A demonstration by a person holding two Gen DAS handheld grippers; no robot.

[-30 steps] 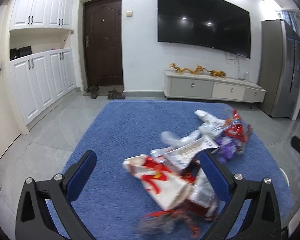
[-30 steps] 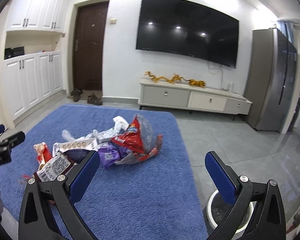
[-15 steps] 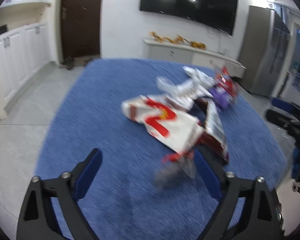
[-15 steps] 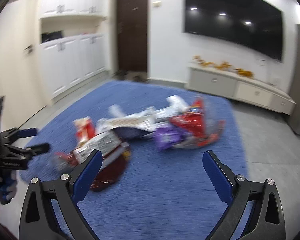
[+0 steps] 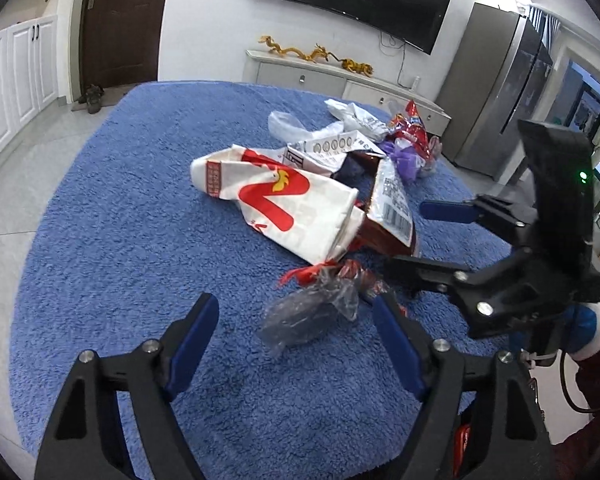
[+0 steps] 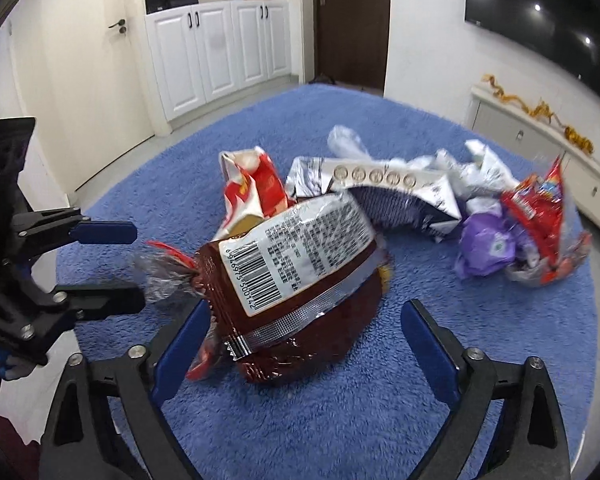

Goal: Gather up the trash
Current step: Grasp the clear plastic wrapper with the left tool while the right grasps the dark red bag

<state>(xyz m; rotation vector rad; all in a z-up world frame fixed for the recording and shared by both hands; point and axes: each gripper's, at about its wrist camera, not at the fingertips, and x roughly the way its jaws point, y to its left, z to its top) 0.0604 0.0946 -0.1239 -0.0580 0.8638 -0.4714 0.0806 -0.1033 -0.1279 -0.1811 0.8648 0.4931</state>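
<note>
- Lying in a heap on the blue rug (image 5: 112, 248), the trash waits; the dark red snack bag (image 6: 300, 280) is the landmark.
- Your right gripper (image 6: 308, 320) has jaws spread, just been closing, around this bag, not pressing it.
- Your left gripper (image 5: 296, 320), beside the bag, has jaws spread, also just closing, around a clear crumpled wrapper (image 5: 308, 312).

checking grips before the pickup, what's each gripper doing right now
Left gripper: open, jaws just been closing around the crumpled clear plastic wrapper, not gripping.
Right gripper: open, closing around the dark red snack bag.
</note>
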